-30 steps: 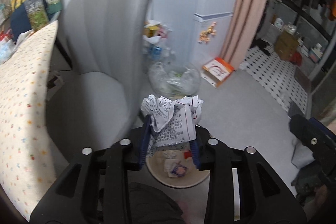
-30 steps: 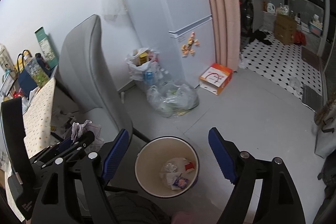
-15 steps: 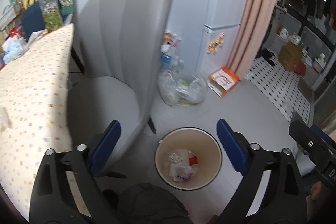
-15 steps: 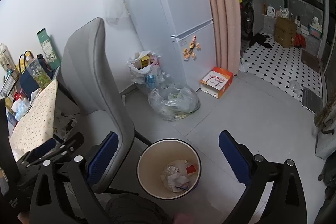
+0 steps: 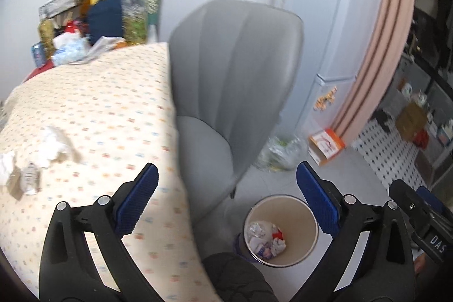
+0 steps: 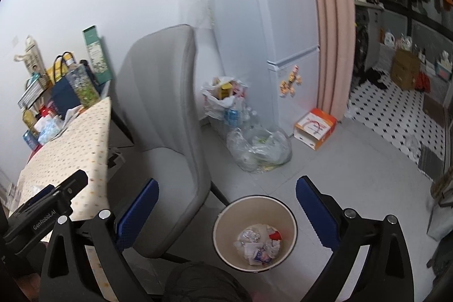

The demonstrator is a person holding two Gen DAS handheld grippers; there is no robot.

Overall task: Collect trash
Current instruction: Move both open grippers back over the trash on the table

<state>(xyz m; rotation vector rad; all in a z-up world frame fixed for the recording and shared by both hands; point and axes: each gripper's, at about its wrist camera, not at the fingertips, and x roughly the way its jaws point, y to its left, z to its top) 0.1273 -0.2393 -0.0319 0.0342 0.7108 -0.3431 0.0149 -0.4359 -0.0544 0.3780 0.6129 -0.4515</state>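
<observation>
"GenRobot.AI" is read on the left gripper point(image 6: 53, 205); "DAS" on the right gripper point(image 5: 421, 220). Both are spread wide, empty. One bin point(image 6: 254, 234) is counted, holding crumpled trash point(image 6: 259, 244).

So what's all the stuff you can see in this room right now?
Round bin: one, cream, on floor, holding crumpled scraps.
Padded chair: one, grey, beside table.
Dotted tablecloth table: one, cream.
Crumpled tissues: a few, white, on table.
Clear plastic bag: one, on floor by fridge.
Cardboard box: one, orange and white, on floor.
Fridge: one, white, with magnets.
Curtain: one, pink.
Left gripper: blue pads, open, empty.
Right gripper: blue pads, open, empty.
</observation>
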